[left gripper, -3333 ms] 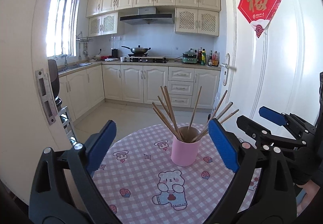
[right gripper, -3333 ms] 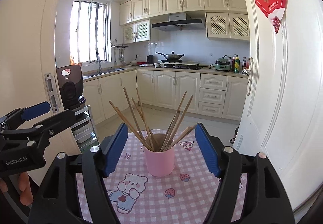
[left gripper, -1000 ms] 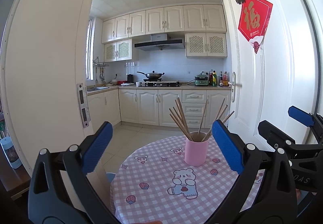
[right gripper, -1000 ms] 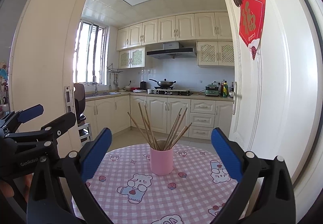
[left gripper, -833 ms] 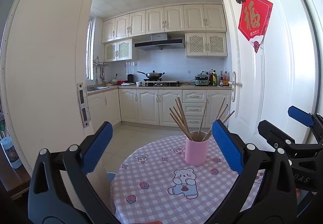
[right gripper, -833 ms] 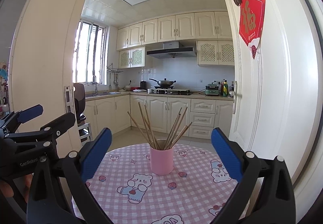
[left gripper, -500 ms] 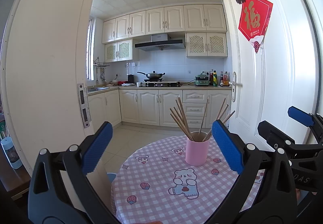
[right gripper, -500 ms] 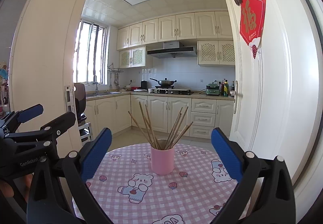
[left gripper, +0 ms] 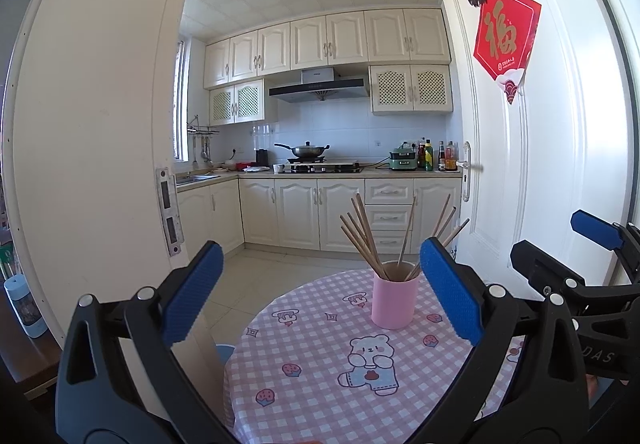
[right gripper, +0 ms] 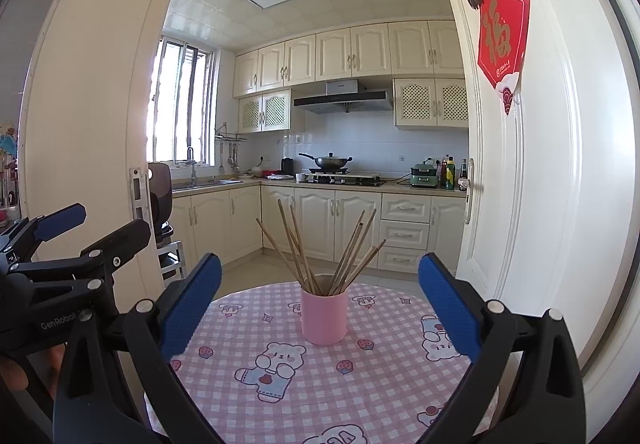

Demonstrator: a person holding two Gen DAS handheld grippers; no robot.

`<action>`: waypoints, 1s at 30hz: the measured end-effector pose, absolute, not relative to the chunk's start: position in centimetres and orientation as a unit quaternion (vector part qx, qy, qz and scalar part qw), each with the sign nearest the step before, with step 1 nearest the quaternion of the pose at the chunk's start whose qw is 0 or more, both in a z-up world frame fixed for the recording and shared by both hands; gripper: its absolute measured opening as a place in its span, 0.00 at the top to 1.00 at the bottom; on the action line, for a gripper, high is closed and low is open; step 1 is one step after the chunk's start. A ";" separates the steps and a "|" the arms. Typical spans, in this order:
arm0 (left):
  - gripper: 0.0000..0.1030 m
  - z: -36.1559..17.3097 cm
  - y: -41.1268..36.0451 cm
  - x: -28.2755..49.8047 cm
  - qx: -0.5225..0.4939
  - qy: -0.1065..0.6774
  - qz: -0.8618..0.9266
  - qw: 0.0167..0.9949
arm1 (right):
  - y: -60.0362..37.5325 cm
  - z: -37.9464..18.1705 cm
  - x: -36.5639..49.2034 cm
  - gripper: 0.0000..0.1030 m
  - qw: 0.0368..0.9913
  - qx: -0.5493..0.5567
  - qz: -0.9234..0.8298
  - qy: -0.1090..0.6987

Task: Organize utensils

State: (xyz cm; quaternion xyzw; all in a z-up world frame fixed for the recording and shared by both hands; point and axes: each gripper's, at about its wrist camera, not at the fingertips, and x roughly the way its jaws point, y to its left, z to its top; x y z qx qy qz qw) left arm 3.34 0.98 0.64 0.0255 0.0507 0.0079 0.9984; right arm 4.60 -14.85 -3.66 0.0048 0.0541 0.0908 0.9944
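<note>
Cup (right gripper: 324, 318) is plain pink, chopsticks (right gripper: 320, 248) in it light brown wood. Surface (right gripper: 320, 384) cover is pink-and-white check with cartoon bear and strawberry prints. Both tools black with ribbed blue pads (left gripper: 450, 292); cabinets (right gripper: 336, 224) cream, door hanging (left gripper: 505, 40) red with gold character.

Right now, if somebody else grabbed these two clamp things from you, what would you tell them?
Left gripper: open, empty, held back from the table.
Right gripper: open, empty, also held back.
The chopsticks all stand fanned out in the pink cup, upright near the middle of the checked tablecloth.
Done: no utensil lies loose on the cloth.
Left: nothing visible to collect; perhaps only straighten the bundle.
</note>
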 end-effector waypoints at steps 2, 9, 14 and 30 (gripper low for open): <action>0.06 0.6 1.0 3.3 0.027 0.050 0.009 0.998 | -14.8 -3.7 4.6 0.08 0.994 0.005 0.090 0.055; 0.06 0.5 0.9 3.4 0.028 0.051 0.011 0.998 | -14.9 -3.8 4.7 0.08 0.994 0.006 0.092 0.057; 0.06 0.4 1.0 3.5 0.028 0.051 0.011 0.998 | -14.9 -3.8 4.8 0.08 0.994 0.007 0.093 0.059; 0.06 0.3 1.1 3.5 0.029 0.052 0.012 0.998 | -14.8 -4.1 4.9 0.08 0.994 0.007 0.094 0.062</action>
